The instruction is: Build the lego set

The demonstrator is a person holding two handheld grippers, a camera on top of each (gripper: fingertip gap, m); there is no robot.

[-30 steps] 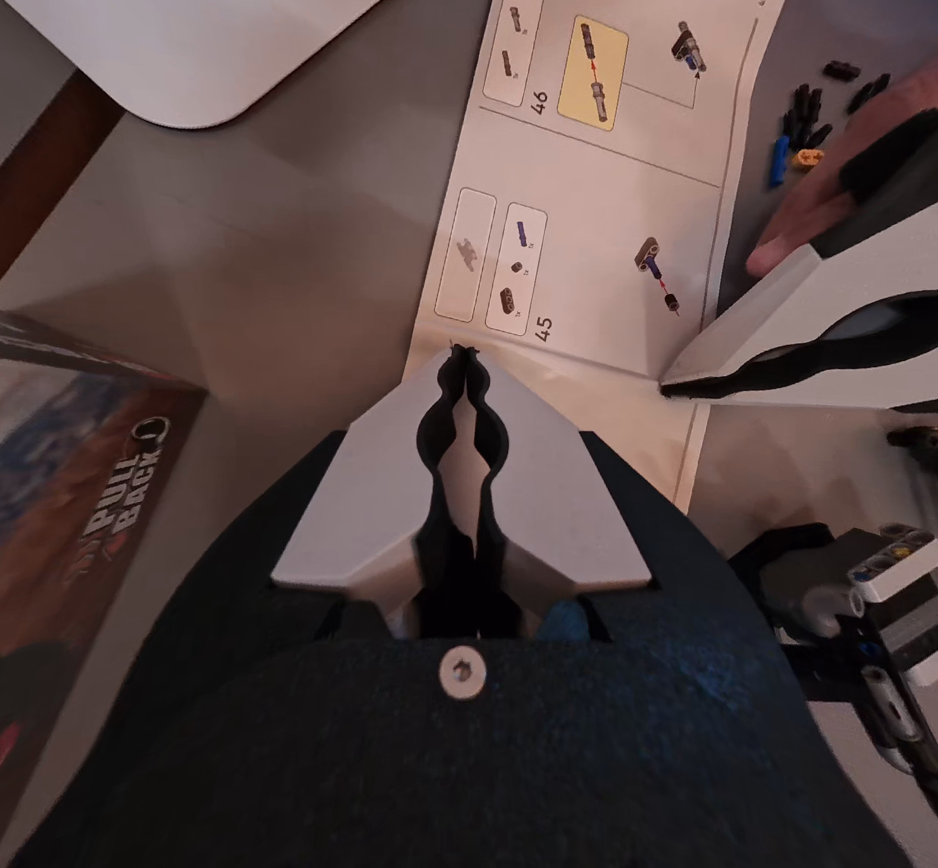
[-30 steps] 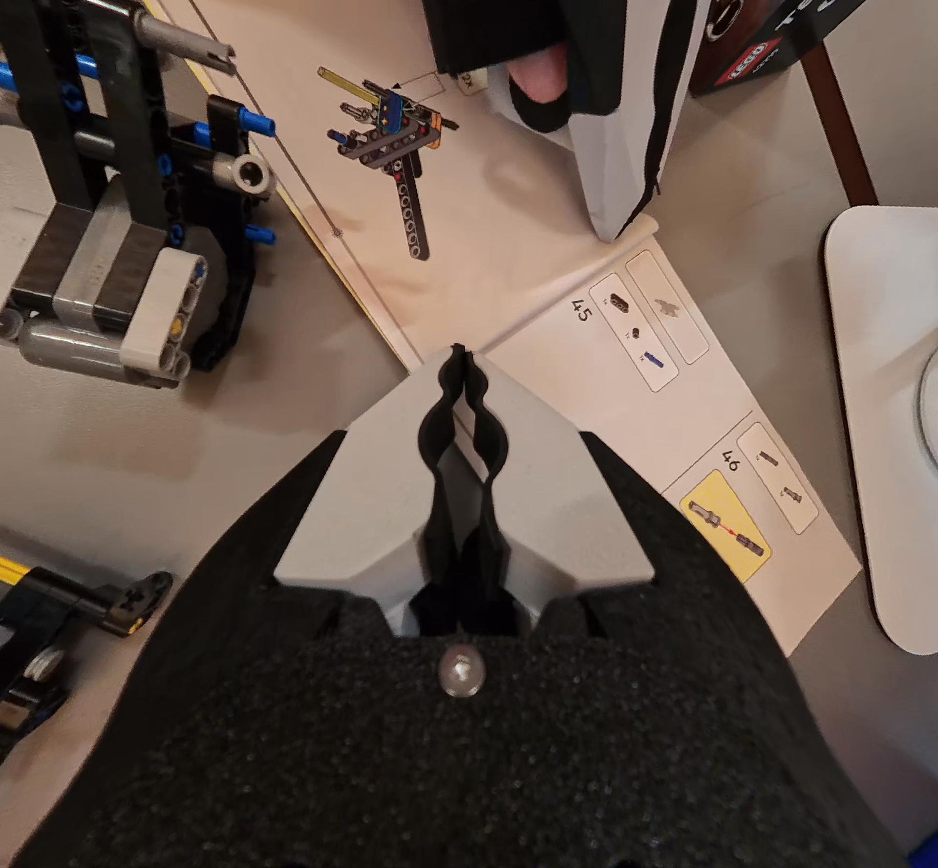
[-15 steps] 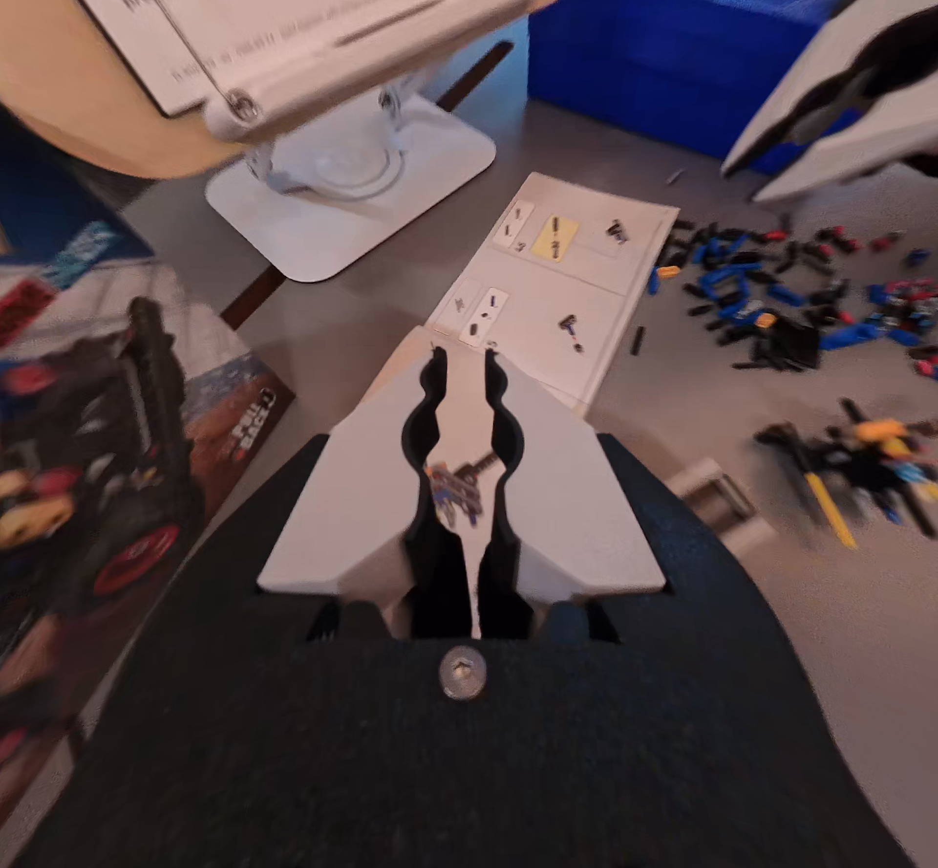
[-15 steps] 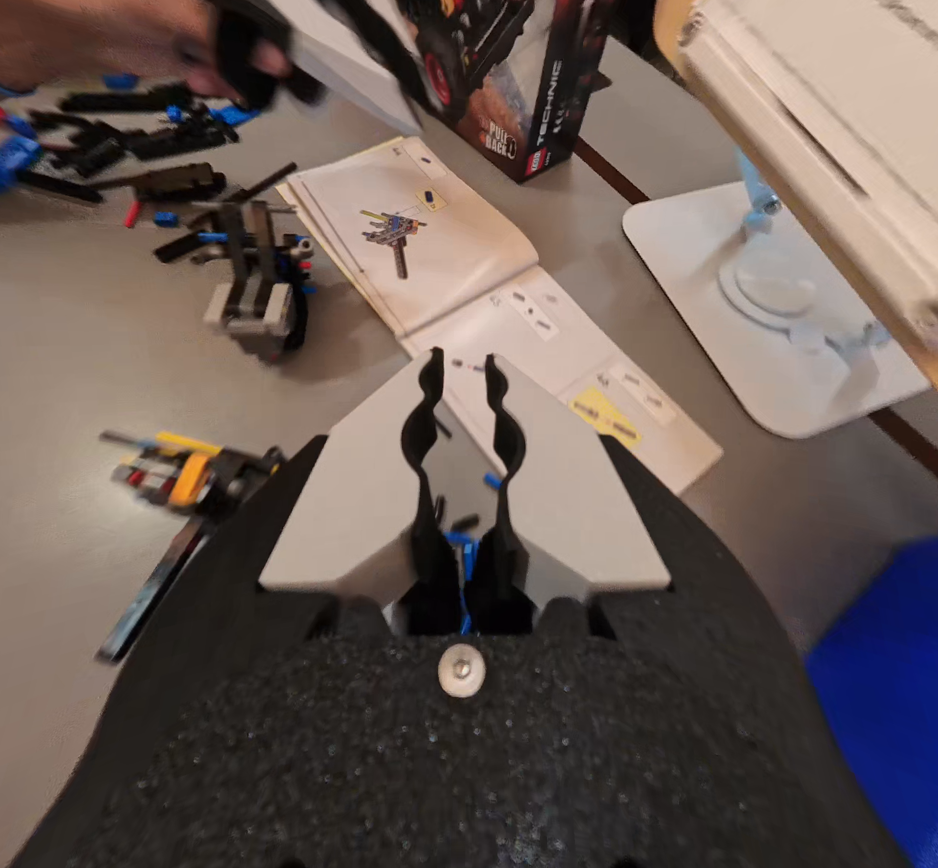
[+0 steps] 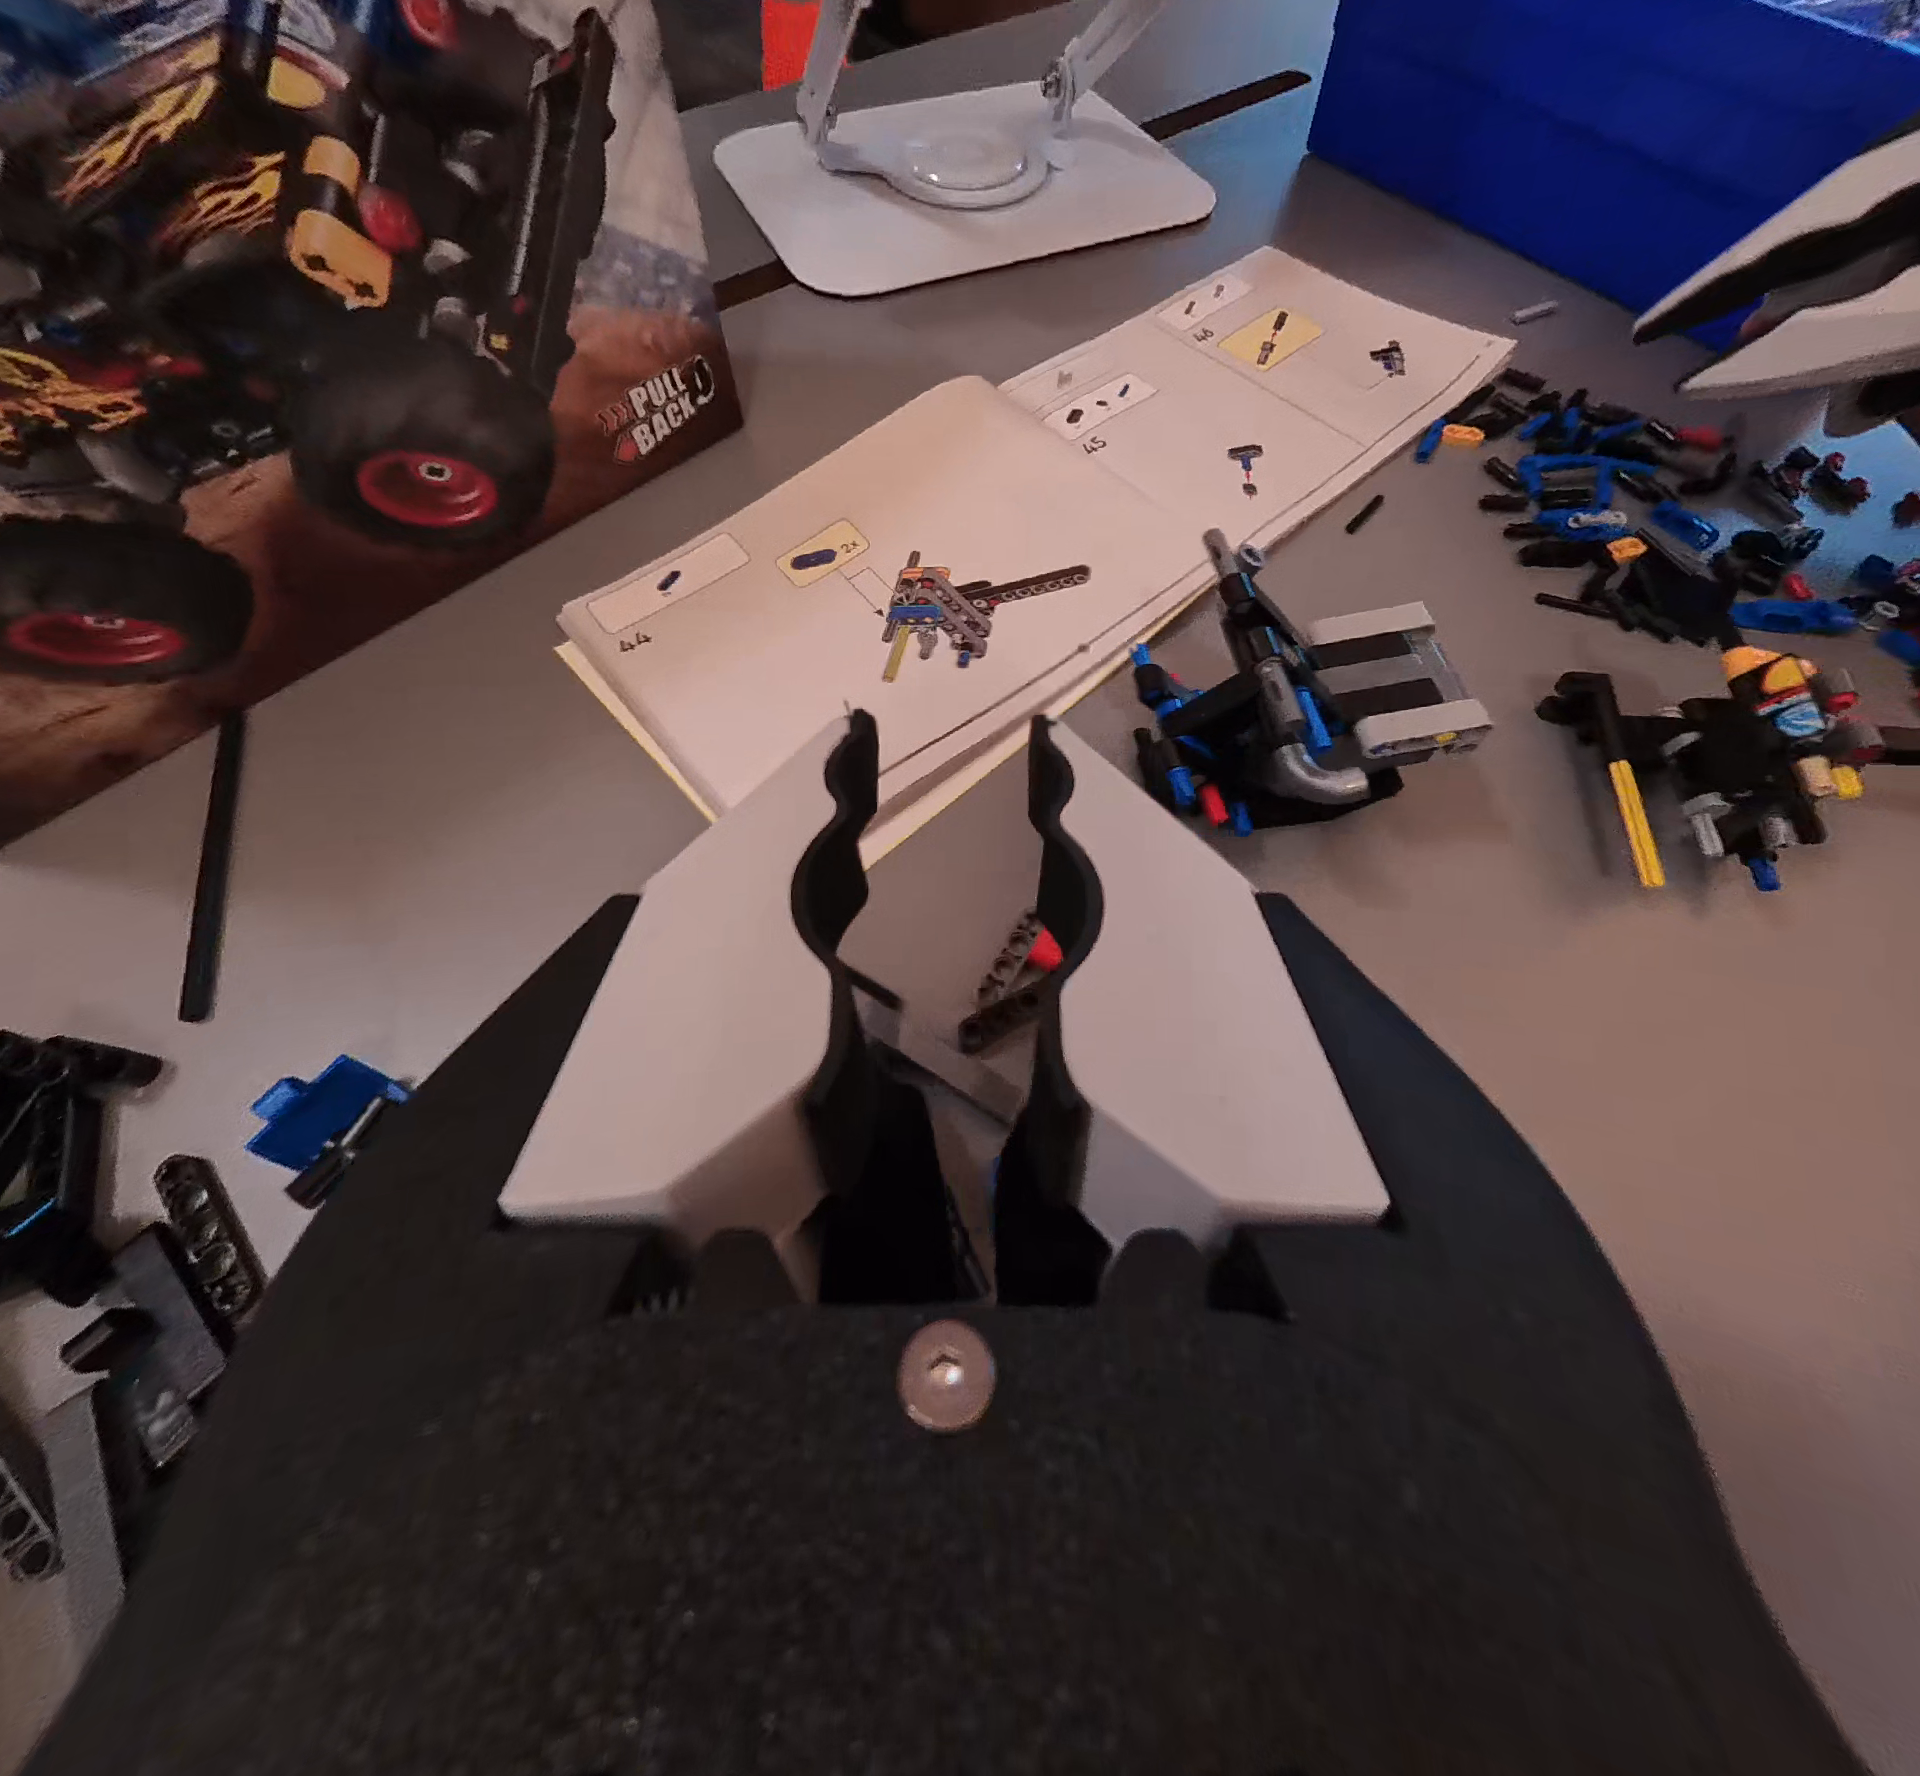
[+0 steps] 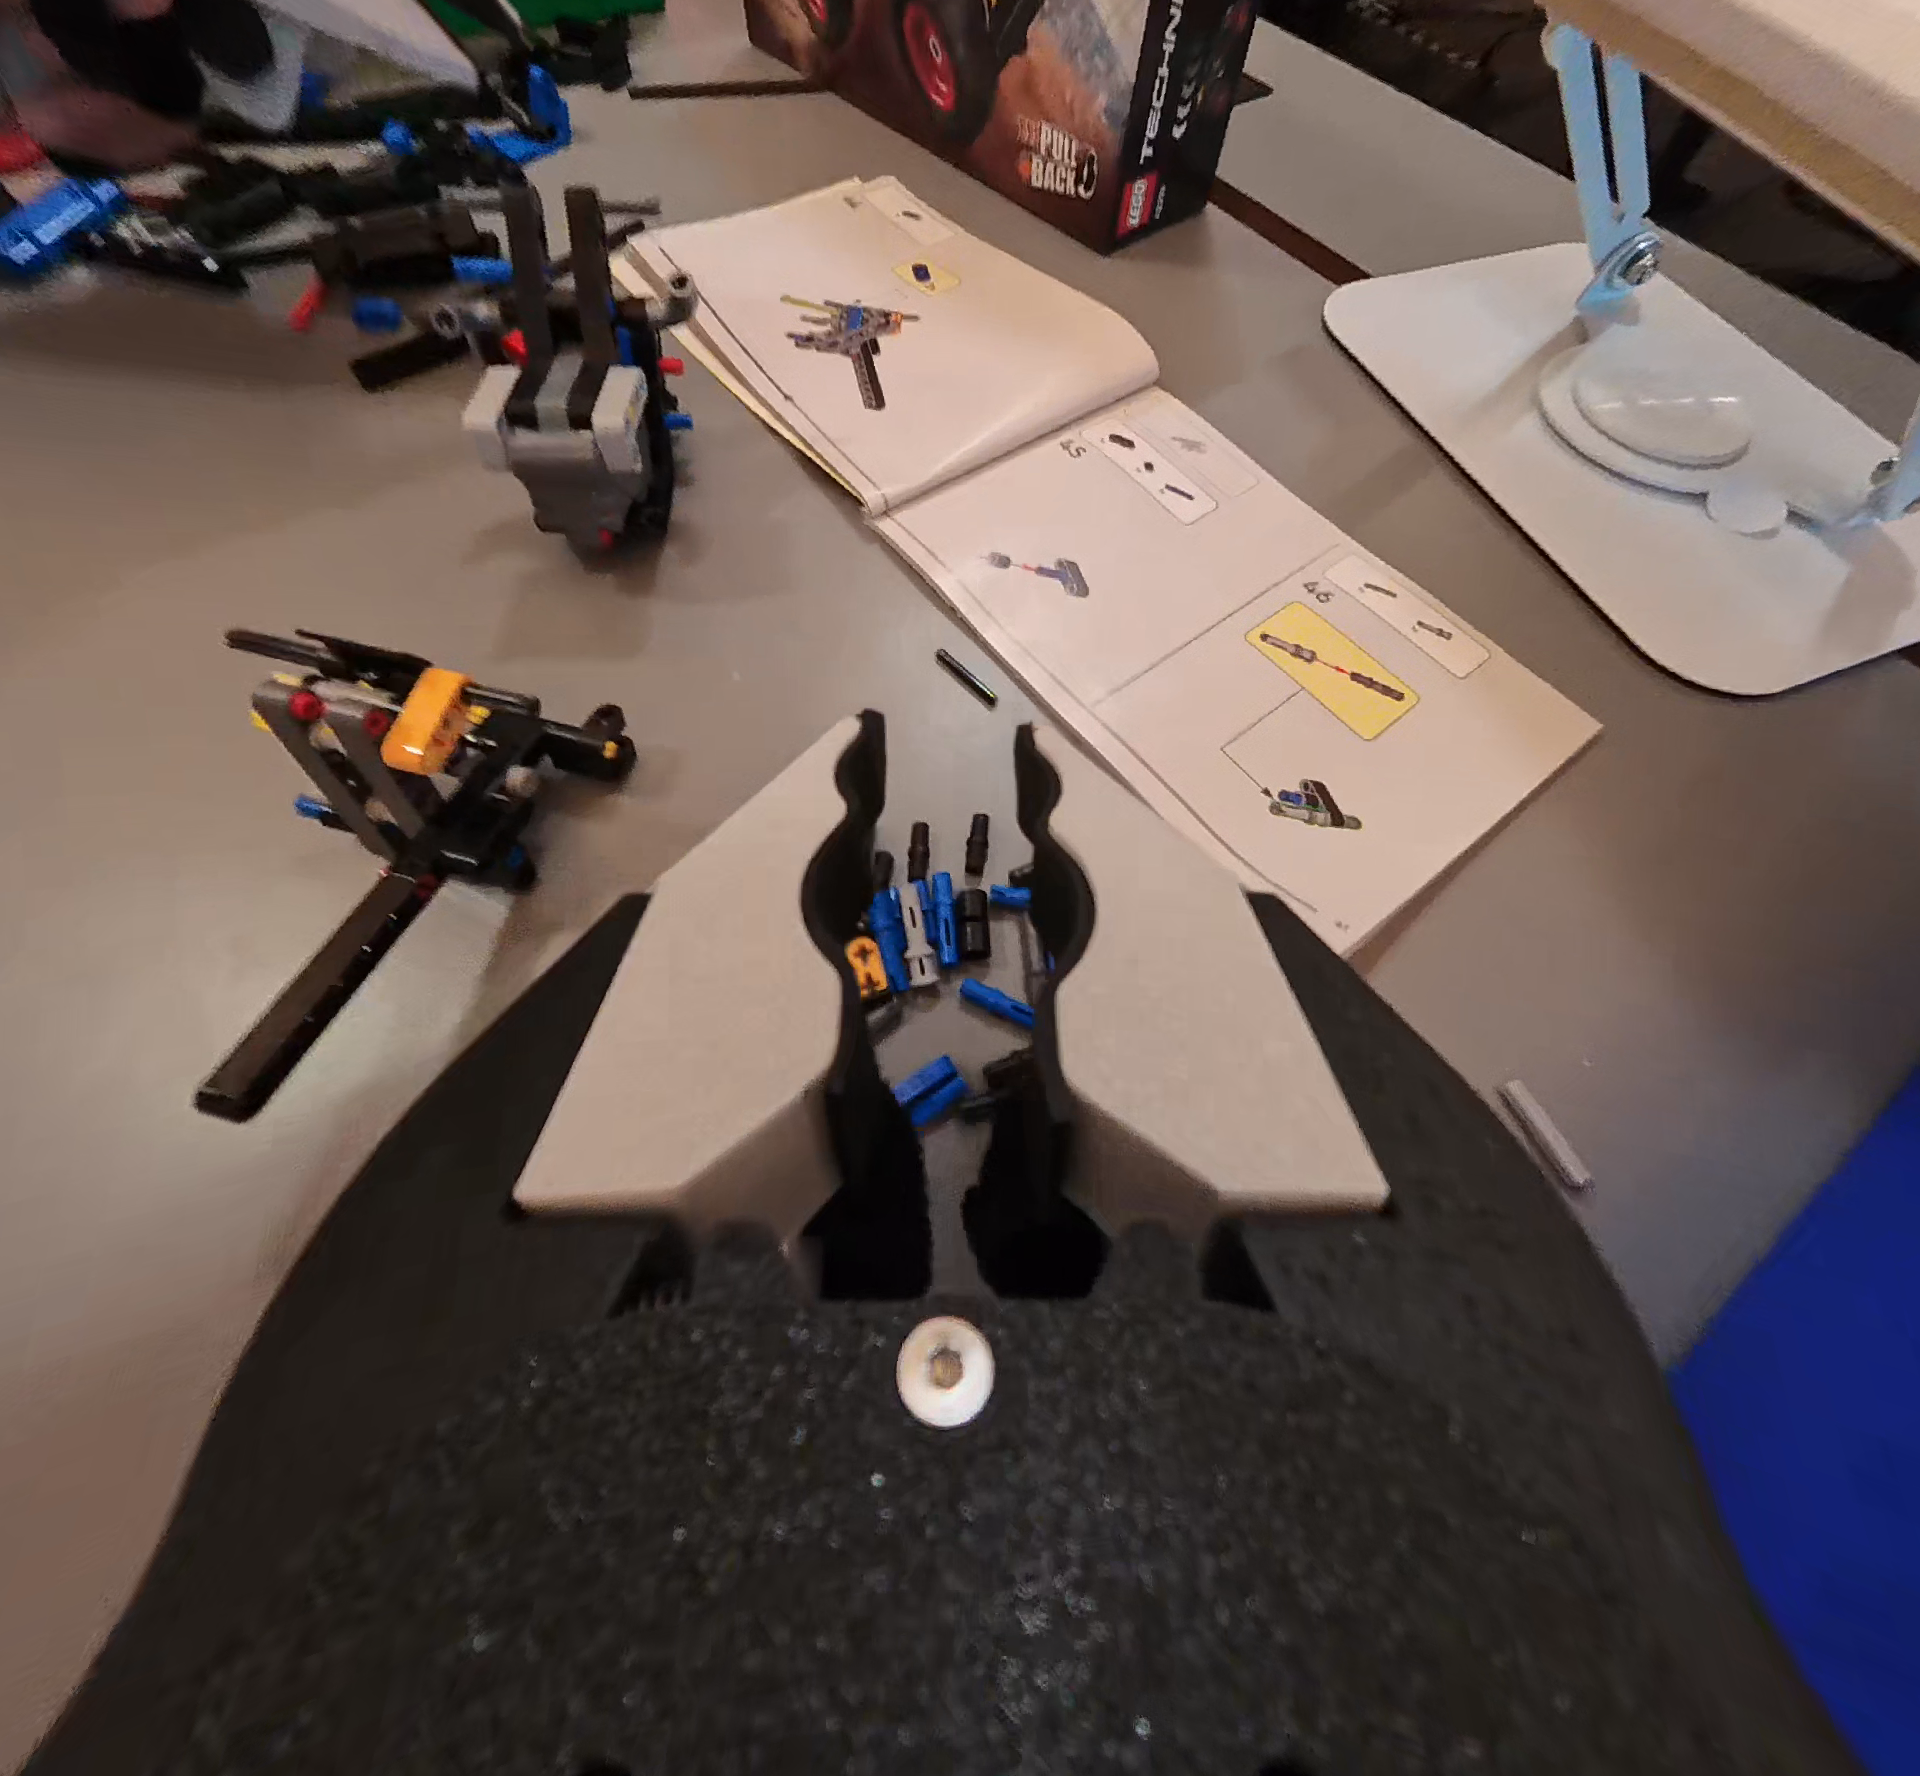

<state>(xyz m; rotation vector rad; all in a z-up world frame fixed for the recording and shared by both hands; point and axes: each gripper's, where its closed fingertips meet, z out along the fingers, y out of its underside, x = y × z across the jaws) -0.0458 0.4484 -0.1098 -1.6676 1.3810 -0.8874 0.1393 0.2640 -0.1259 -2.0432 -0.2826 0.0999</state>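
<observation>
My left gripper [image 5: 948, 739] is open and empty above the grey table, in front of the open instruction booklet [image 5: 935, 531]. A short dark beam with a red pin [image 5: 1013, 988] lies on the table between its fingers. A grey and black sub-assembly [image 5: 1340, 698] and a black one with a yellow axle [image 5: 1714, 770] lie to the right. My right gripper [image 6: 945, 739] is open and empty above a cluster of small blue, black and grey pins [image 6: 935, 926]. It also shows at the upper right of the left wrist view [image 5: 1787, 313]. The right wrist view shows the booklet [image 6: 1039, 438] and both sub-assemblies [image 6: 571, 417] [image 6: 416, 750].
The set's box [image 5: 312, 272] stands at the left. A white stand [image 5: 966, 188] and a blue bin [image 5: 1610, 64] are behind the booklet. Loose parts [image 5: 1662, 521] are spread at the right. A long black axle [image 5: 213, 874] and black parts lie at the left.
Both grippers were shut and close over the booklet a second ago. They have since pulled up and back from it and both have opened.
</observation>
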